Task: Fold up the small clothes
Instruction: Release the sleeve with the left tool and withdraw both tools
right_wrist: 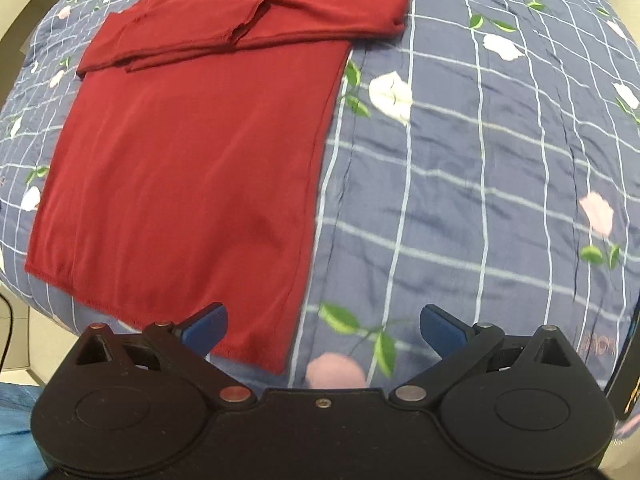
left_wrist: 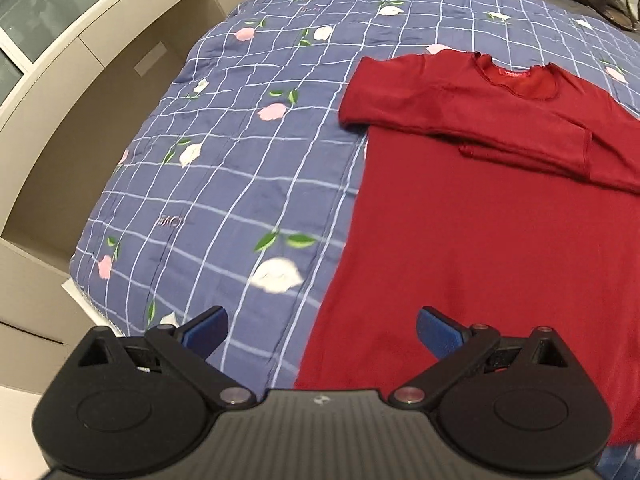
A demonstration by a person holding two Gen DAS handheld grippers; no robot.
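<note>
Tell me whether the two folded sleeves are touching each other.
Touching. The right wrist view shows the left sleeve crossing the chest of the red shirt with its cuff lying over the right sleeve.

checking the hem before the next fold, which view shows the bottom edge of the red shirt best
The right wrist view. There the red shirt's bottom edge runs nearly whole across the bedspread, ending by the open right gripper. The left wrist view shows sleeves and collar, but the left gripper body hides the hem.

Shirt (left_wrist: 480, 220) right side cropped (left wrist view).
</note>
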